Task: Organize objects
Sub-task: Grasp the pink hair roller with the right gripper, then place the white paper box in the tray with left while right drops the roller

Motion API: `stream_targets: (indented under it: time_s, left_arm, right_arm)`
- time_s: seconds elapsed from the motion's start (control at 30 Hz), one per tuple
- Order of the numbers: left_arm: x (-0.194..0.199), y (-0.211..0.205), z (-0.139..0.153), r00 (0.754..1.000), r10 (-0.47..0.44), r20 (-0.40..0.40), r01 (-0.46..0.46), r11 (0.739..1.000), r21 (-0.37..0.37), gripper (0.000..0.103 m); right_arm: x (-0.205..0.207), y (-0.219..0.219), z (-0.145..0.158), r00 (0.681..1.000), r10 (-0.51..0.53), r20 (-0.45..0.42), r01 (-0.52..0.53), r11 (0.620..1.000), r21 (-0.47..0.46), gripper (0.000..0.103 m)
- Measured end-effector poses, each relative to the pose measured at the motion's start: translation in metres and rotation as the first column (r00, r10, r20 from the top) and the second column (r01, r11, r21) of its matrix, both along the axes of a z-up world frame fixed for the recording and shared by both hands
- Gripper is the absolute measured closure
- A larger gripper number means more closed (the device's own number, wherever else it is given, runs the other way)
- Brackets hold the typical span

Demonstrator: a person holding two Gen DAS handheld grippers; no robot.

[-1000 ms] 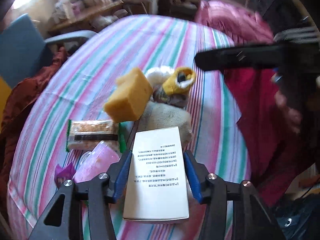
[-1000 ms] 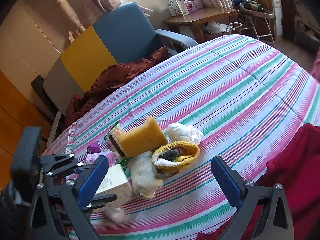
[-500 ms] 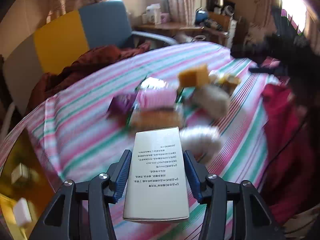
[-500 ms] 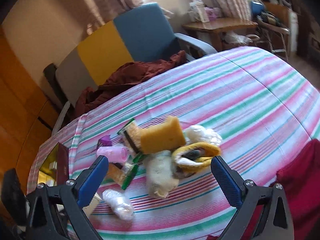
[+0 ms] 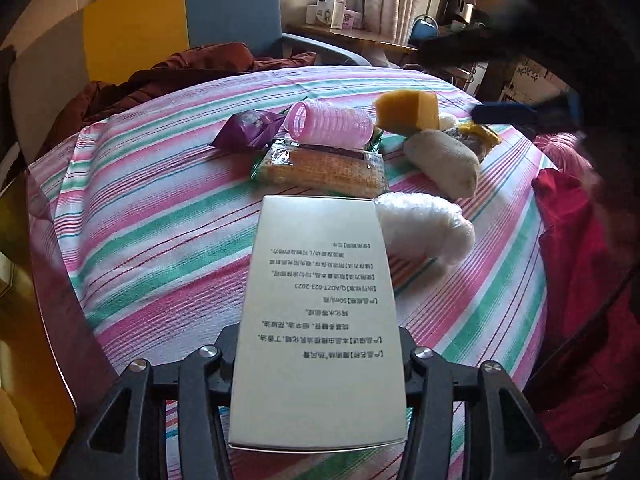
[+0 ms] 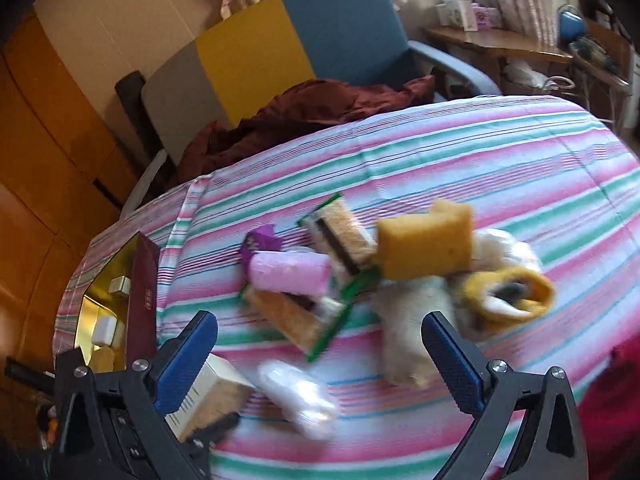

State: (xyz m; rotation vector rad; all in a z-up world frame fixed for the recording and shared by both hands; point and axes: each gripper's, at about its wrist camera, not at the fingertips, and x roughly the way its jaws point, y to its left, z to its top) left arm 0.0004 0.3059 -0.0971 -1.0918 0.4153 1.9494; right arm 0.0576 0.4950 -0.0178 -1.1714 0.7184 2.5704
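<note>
The left tool [image 5: 318,344] pinched the white box [image 5: 320,320] above the desk's [image 5: 160,248] near edge; it should travel level to the gold tray [image 6: 100,300]. Farther off, the right tool [image 6: 320,360] hung spread over the wafers [image 6: 292,316].

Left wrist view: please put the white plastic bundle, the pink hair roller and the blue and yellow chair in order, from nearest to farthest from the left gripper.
From the left gripper, which holds the white box:
1. White plastic bundle, right beside the box's far end.
2. Pink hair roller, farther up the striped cloth, lying on a snack packet.
3. Blue and yellow chair, beyond the table's far edge.
</note>
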Motion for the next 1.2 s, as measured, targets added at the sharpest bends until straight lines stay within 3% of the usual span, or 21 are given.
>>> stream_targets:
  time_s: [0.3,0.33,0.37,0.4,0.57,0.77,0.9,1.07,1.2]
  left_arm:
    - [-0.001,-0.010,0.000,1.000,0.012,0.018,-0.013,0.999,0.030,0.051]
    - [-0.002,-0.009,0.000,1.000,0.015,0.025,-0.016,0.999,0.040,0.051]
    - [-0.002,-0.010,0.000,1.000,0.015,0.026,-0.016,0.999,0.044,0.052]
    - [-0.002,-0.011,0.000,1.000,0.014,0.025,-0.015,0.999,0.043,0.052]
    - [-0.002,-0.019,0.010,0.998,0.039,0.043,-0.042,0.997,0.070,0.052]
    - [0.008,-0.037,0.058,0.998,0.063,-0.016,-0.060,0.985,0.163,0.052]
    - [0.007,-0.060,0.082,0.991,0.131,-0.032,-0.123,0.974,0.192,0.052]
    - [-0.011,-0.103,0.100,0.962,0.270,-0.033,-0.257,0.942,0.214,0.052]
    - [-0.027,-0.144,0.099,0.922,0.388,-0.011,-0.376,0.900,0.221,0.052]
  right_arm:
    - [-0.083,-0.021,-0.034,0.992,0.035,0.124,-0.039,0.999,0.031,0.000]
    - [-0.089,-0.020,-0.037,0.990,0.037,0.134,-0.042,0.999,0.035,0.005]
    - [-0.092,-0.020,-0.040,0.989,0.033,0.141,-0.039,0.998,0.043,0.027]
    - [-0.094,-0.019,-0.042,0.989,0.030,0.144,-0.036,0.998,0.045,0.040]
    - [-0.083,-0.026,-0.035,0.989,0.052,0.137,-0.061,0.996,0.065,0.040]
    - [-0.052,-0.025,-0.003,0.998,0.041,0.040,-0.042,0.998,0.047,0.040]
    - [-0.038,-0.041,0.016,0.997,0.075,-0.015,-0.074,0.996,0.045,0.040]
    - [-0.037,-0.076,0.032,0.985,0.158,-0.063,-0.156,0.987,0.040,0.040]
    - [-0.048,-0.113,0.037,0.965,0.249,-0.078,-0.248,0.969,0.024,0.040]
